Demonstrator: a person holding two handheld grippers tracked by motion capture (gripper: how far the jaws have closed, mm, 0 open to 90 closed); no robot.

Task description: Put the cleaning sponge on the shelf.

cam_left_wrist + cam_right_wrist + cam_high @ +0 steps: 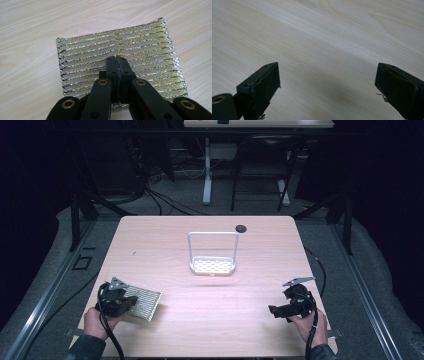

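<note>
A flat scouring pad [100, 47] of shiny silver and yellow stripes lies on the wooden table [210, 320] at the front left, also seen as the pad [146, 301] in the high view. My left gripper [116, 58] points down onto the pad's middle. Its jaws are pressed together and the fabric puckers at their tips. A hand holds this left gripper [120, 301] from below. My right gripper [328, 82] stands open over bare wood with nothing between its jaws. In the high view the right gripper [280, 310] sits at the front right.
A white wire rack [212, 265] with a perforated base and a tall hoop handle stands at the table's middle. A small dark round cap [241, 228] lies near the far edge. Table legs and cables are on the floor beyond.
</note>
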